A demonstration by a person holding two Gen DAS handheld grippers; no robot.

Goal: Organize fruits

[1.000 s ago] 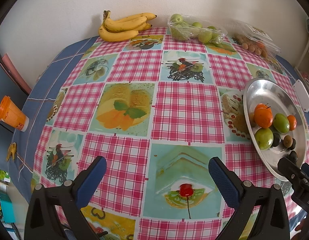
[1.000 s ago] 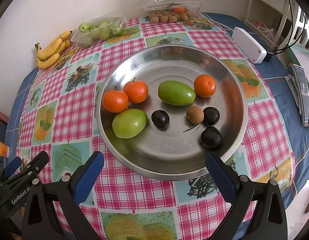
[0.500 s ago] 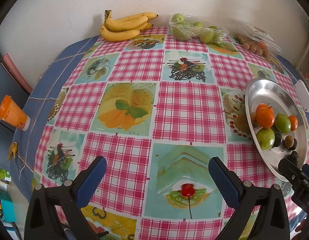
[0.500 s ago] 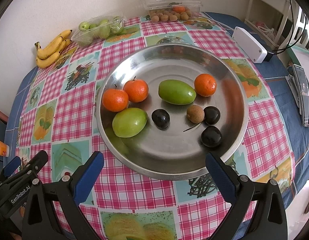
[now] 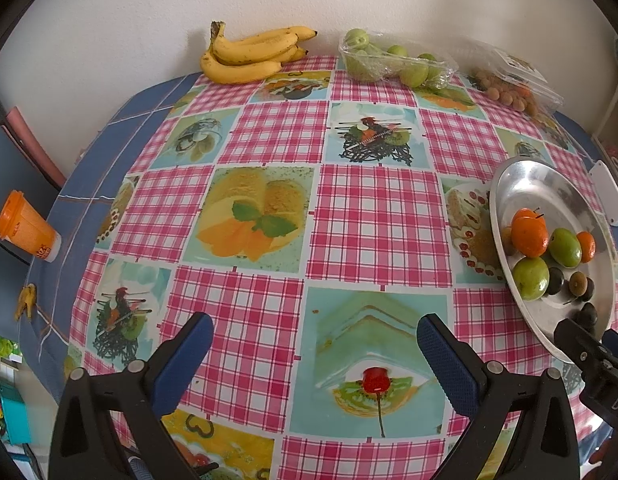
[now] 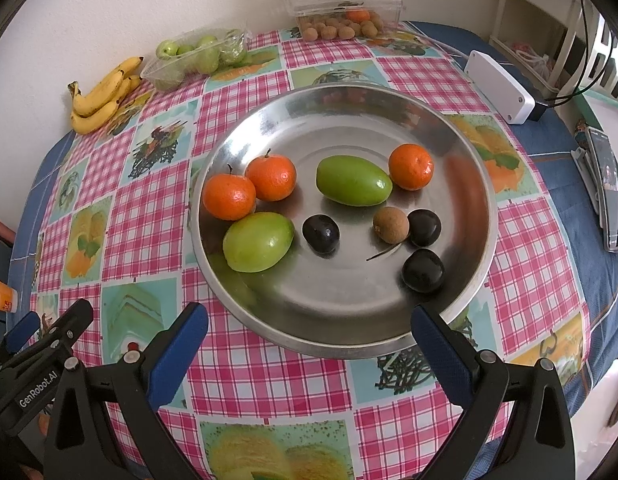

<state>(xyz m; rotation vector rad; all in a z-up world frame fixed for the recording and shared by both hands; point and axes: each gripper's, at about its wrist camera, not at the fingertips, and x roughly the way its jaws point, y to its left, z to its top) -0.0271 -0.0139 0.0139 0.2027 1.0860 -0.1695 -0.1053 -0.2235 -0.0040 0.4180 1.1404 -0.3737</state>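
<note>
With both our right gripper (image 6: 309,332) and left gripper (image 5: 315,340) jaws apart and empty, round fruits in the steel tray (image 6: 475,200) on the table could roll if nudged.

**Colours on the fruit table**

The tablecloth (image 6: 149,216) is pink-and-white check broken by pale turquoise squares printed with desserts, edged in blue. The tray (image 6: 465,280) is shiny silver. On it lie three bright orange tangerines (image 6: 229,197), two light green fruits (image 6: 353,181), three near-black plums (image 6: 321,234) and one brown fruit (image 6: 391,225). The bananas (image 5: 249,54) are yellow with dark flecks. The cup (image 5: 25,227) is orange.
</note>
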